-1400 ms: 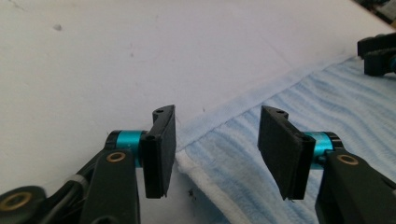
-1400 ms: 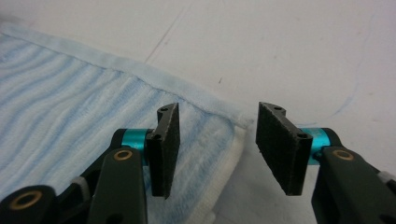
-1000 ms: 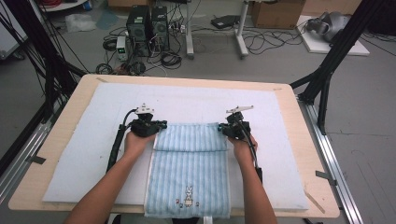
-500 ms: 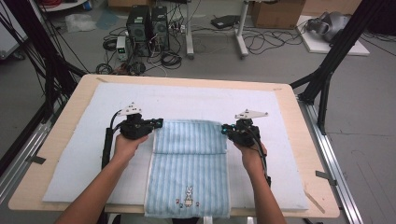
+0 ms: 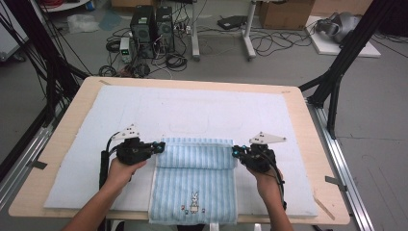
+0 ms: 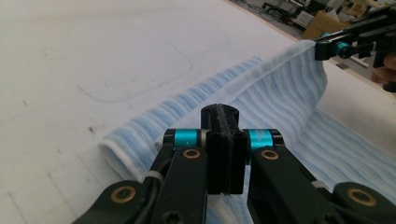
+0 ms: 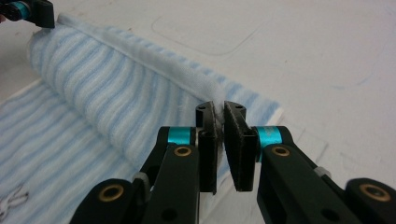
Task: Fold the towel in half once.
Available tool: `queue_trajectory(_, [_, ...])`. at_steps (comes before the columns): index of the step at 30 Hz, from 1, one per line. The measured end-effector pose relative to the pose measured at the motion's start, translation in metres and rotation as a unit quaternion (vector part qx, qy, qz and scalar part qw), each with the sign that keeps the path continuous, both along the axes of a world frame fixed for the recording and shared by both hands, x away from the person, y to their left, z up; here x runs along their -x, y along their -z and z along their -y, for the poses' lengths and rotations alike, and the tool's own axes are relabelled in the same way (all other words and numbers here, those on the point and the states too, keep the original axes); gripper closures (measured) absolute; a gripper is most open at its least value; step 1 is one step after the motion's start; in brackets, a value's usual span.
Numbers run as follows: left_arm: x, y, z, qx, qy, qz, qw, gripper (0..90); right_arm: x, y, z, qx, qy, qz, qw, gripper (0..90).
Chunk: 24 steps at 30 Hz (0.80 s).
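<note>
High view: we've got the striped towel [image 5: 195,185] lying on the white mat [image 5: 202,113] of the tabletop [image 5: 317,211], near edge hanging off toward us. Its far edge is doubled back; that folded edge runs crosswise between the 2 grippers. Left gripper [image 5: 159,147] has 1 end, right gripper [image 5: 235,152] the other, so neither hand is nearer.

Left gripper view: jaws clenched on the towel corner; the fold runs away to the upper right, to the other gripper.

Right gripper view: jaws pinch the white hem, thin gap between them; the fold runs off to the upper left.

Next pull, we judge, goes across that axis, toward the near edge.
</note>
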State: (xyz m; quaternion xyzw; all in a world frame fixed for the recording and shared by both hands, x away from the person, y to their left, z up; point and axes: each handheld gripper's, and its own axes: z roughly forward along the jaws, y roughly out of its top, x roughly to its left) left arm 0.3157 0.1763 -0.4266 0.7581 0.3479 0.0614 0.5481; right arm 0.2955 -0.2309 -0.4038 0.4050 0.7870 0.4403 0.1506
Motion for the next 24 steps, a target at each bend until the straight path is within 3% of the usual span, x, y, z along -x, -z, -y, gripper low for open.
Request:
queue_trajectory(7, [0.017,0.01,-0.005,-0.022,0.017,-0.009,0.9996,89.4,0.03,0.006,0.004,-0.004,-0.017,0.001,0.9998,83.6])
queue_trajectory(10, [0.022,0.009,-0.007,-0.022,0.025,-0.015,0.9993,89.4,0.04,0.012,0.003,0.009,-0.032,-0.009,0.9994,83.5])
queue_trajectory(14, [0.031,0.007,-0.016,-0.019,0.031,-0.008,0.9993,89.4,0.057,0.016,0.006,0.014,-0.039,-0.02,0.9989,82.0])
queue_trajectory(17, [0.028,0.008,-0.024,-0.015,0.0,-0.005,0.9999,81.3,0.065,0.014,0.012,-0.003,-0.027,-0.003,0.9996,71.1])
queue_trajectory(20, [0.017,0.004,-0.028,-0.008,-0.033,0.001,0.9994,73.7,0.061,0.008,0.02,-0.036,-0.003,0.021,0.9991,71.1])
queue_trajectory(22, [0.011,-0.002,-0.029,0.005,-0.048,0.014,0.9987,69.0,0.055,0.004,0.021,-0.041,0.009,0.029,0.9987,71.1])
queue_trajectory(24, [0.003,-0.004,-0.029,-0.006,-0.061,0.028,0.9978,68.3,0.047,0.001,0.022,-0.037,0.017,0.031,0.9987,70.0])
